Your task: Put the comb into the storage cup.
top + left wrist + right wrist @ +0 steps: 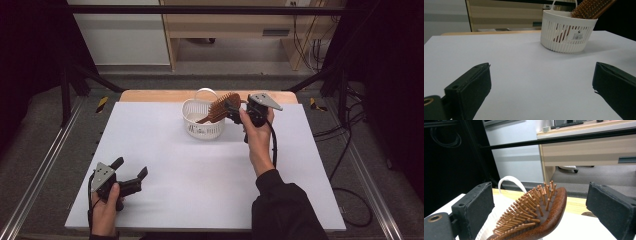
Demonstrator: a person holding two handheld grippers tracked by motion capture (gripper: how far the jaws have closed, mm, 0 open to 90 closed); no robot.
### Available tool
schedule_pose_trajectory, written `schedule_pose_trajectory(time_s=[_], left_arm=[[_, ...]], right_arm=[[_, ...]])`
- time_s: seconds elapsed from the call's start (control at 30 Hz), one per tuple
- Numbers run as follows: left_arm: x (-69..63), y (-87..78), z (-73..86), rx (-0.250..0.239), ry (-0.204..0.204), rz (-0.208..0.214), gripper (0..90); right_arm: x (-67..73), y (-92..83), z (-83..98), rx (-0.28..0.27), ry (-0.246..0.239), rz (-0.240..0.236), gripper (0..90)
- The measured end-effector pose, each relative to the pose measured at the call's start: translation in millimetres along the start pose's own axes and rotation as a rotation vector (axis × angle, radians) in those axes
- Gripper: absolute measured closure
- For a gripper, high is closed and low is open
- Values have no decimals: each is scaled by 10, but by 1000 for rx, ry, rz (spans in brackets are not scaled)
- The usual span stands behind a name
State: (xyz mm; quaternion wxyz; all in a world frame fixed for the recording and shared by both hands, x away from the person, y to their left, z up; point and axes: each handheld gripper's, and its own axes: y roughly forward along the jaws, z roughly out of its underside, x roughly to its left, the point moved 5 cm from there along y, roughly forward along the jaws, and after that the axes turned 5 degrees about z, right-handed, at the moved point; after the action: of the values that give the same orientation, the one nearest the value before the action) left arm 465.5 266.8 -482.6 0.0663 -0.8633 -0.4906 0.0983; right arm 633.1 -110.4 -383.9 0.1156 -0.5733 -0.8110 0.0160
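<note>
One hairbrush (220, 107) leans inside white basket (196, 129).

Reddish-brown wooden paddle hairbrush (541, 220) with lighter orange-brown wooden pins; white slotted plastic basket (202, 126) with white loop handle and black barcode label; pale grey-white table sheet (200, 175); black-jawed right gripper (235, 111) and left gripper (131, 173), grey top plates

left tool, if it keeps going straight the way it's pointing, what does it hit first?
Bare table first, then probably the white basket with the brush in it, though the basket sits a little right of centre, so it might pass beside it.
</note>
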Motion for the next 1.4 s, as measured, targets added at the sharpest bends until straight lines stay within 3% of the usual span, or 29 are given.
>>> schedule_pose_trajectory(time_s=[0.83, 1.4], left_arm=[[18, -1, -5, -1, 14, -14, 20], [30, -6, 0, 0, 16, -20, 20]], right_arm=[[-95, -295, -191, -7, -26, -23, 66], [-268, -497, -286, -70, -27, 20, 51]])
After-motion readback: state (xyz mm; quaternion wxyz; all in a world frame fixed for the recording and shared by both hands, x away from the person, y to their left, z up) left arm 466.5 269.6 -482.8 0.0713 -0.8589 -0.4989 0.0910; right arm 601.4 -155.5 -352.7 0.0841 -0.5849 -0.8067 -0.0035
